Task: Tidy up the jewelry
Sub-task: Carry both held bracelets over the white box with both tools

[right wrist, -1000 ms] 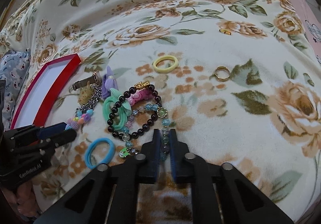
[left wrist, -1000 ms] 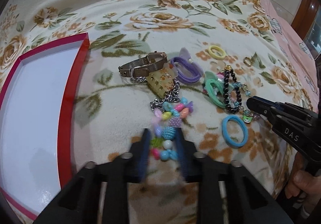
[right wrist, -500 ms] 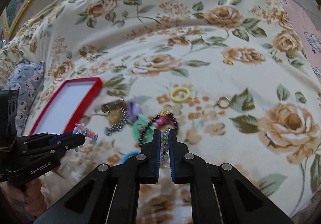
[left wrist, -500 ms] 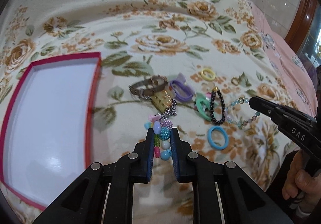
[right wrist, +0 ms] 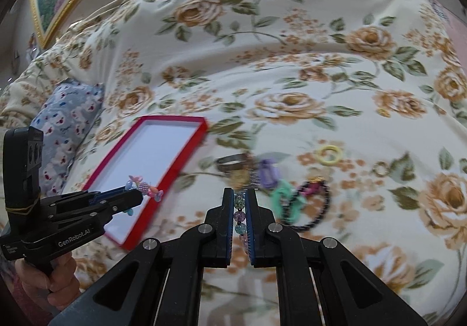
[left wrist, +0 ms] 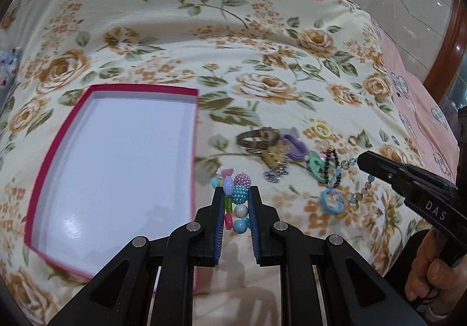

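My left gripper [left wrist: 235, 194] is shut on a colourful bead bracelet [left wrist: 237, 193] and holds it in the air near the right edge of a red box with a white floor [left wrist: 116, 168]. It also shows in the right wrist view [right wrist: 128, 197] with the beads [right wrist: 144, 187] over the box's rim [right wrist: 172, 168]. My right gripper [right wrist: 240, 197] is shut on a clear glass bead bracelet [right wrist: 240, 203], which hangs from its tip in the left wrist view [left wrist: 354, 188].
On the floral bedspread lie a metal bangle [left wrist: 256, 137], a gold charm on a chain [left wrist: 274, 162], a purple hair tie [left wrist: 296, 146], a green hair tie [left wrist: 315, 165], a black bead bracelet [left wrist: 331, 162], a blue hair tie [left wrist: 331, 201], a yellow hair tie [left wrist: 321, 130] and a gold ring [right wrist: 379, 169].
Both grippers have lifted their bracelets off the bedspread. The left one has moved left toward the red box, and the right one has risen with its bracelet dangling.
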Available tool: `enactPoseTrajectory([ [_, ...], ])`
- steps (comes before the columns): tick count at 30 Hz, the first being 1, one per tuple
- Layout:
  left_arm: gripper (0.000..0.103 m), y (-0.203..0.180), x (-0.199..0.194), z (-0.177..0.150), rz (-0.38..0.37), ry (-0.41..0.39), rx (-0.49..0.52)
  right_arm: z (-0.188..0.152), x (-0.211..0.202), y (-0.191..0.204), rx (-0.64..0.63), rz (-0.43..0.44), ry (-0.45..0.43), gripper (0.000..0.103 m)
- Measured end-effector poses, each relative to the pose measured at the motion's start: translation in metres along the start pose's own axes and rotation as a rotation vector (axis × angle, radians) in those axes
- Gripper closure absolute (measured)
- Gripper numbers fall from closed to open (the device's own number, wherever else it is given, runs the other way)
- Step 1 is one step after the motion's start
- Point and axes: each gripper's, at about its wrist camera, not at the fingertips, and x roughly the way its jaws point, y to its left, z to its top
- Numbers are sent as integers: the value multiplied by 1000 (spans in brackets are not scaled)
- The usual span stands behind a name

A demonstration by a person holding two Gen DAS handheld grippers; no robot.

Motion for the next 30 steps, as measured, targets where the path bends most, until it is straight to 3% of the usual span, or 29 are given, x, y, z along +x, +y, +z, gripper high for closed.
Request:
enactPoseTrajectory([
  [12, 88, 60, -31, -10, 105, -22, -103, 13, 40, 91, -124, 178, 46, 96],
  [21, 88, 96, -26, -12, 169, 4, -186, 12, 79, 154, -182, 296, 99, 96],
  [24, 88, 105, -22, -13, 185, 15, -203, 7, 95, 163, -181, 321, 128, 96],
  [30, 88, 119, -3, -13, 200, 46, -217, -6, 124, 150, -164, 278, 202, 96],
])
